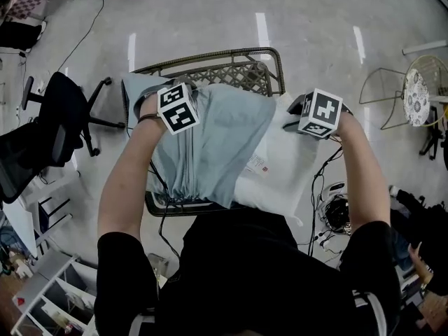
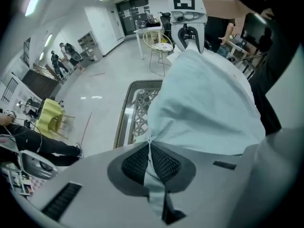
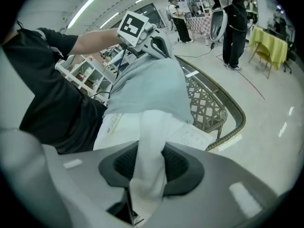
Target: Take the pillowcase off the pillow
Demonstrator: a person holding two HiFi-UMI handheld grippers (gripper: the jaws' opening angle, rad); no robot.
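Note:
A light blue pillowcase covers the left part of a white pillow, which lies over a woven rattan chair in front of me. My left gripper is at the pillowcase's far left corner; in the left gripper view its pads are shut on a pinched fold of the blue cloth. My right gripper is at the pillow's bare right end. In the right gripper view its jaws are shut on a bunched strip of the white pillow, with the pillowcase beyond.
A black office chair stands at the left and a wire chair at the right. A white shelf unit is at the lower left. Cables and gear lie on the floor by my right side. People stand farther off.

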